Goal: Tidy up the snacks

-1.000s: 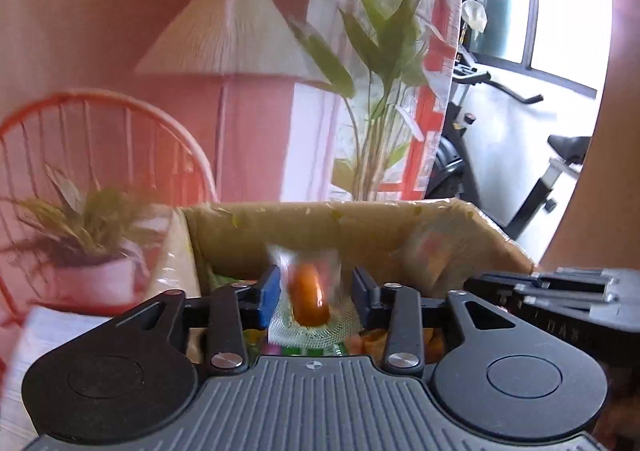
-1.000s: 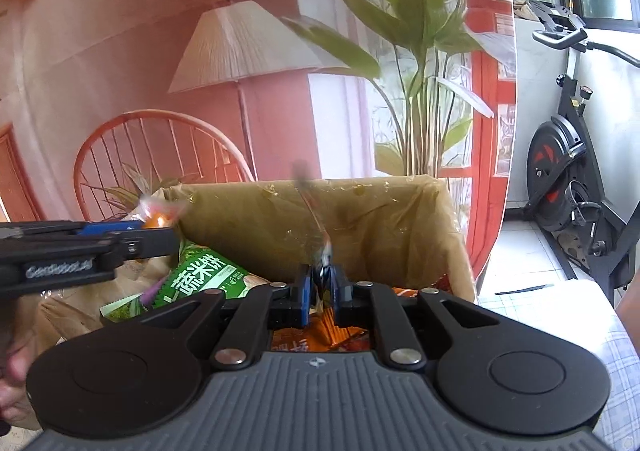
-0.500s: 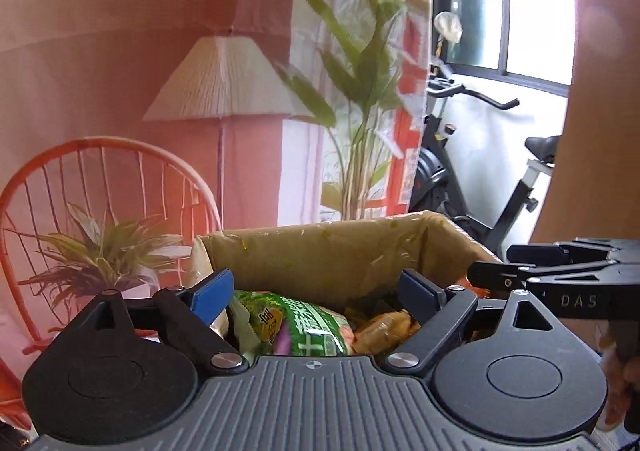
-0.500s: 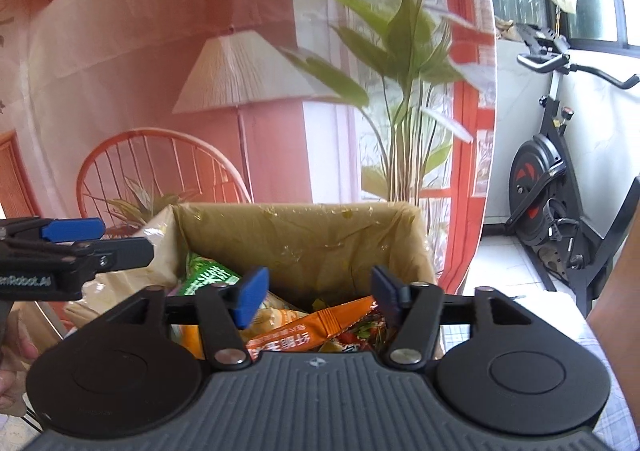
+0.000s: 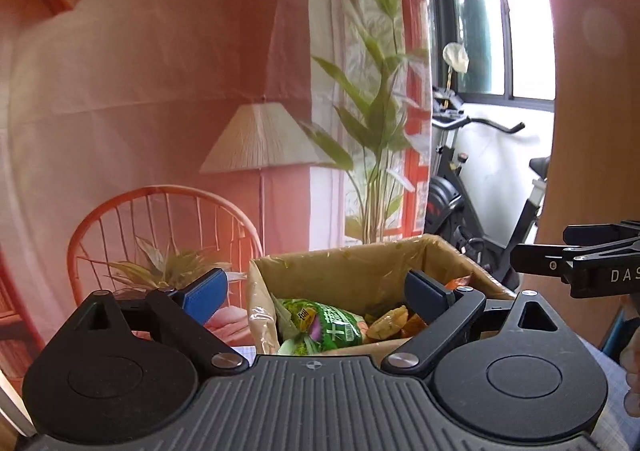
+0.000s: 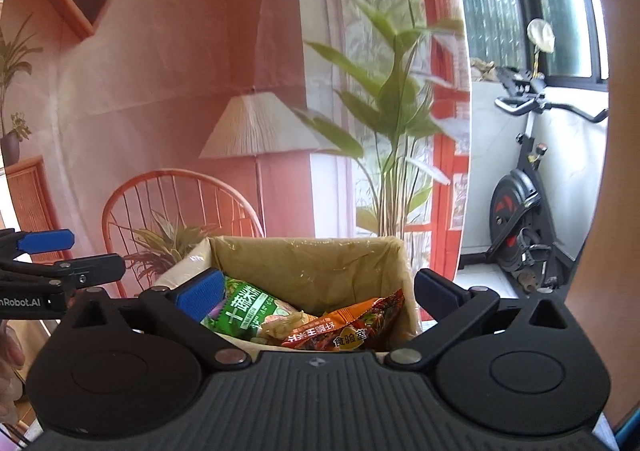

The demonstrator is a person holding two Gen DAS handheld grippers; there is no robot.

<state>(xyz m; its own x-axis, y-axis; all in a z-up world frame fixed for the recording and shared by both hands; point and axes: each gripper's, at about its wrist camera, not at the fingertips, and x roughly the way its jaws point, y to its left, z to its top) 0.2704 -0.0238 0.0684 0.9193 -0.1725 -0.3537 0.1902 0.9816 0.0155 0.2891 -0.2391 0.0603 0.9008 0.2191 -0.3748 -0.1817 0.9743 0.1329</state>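
A pink backdrop [image 6: 160, 91] is seen behind the cardboard box [image 6: 312, 263], where snack packets [image 6: 240, 311] lie (green, orange). Both the left hand-held gripper [image 5: 316, 291] and right hand-held gripper [image 6: 316, 291] are opening, nothing between them.

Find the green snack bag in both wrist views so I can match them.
Left wrist: green snack bag lies bottom centre, inside the cardboard box.
Right wrist: green snack bag lies lower left of centre, beside an orange packet.
Shared landmark: the floor lamp.

Daylight from window [image 5: 524, 11], reddish haze, fisheye edges.
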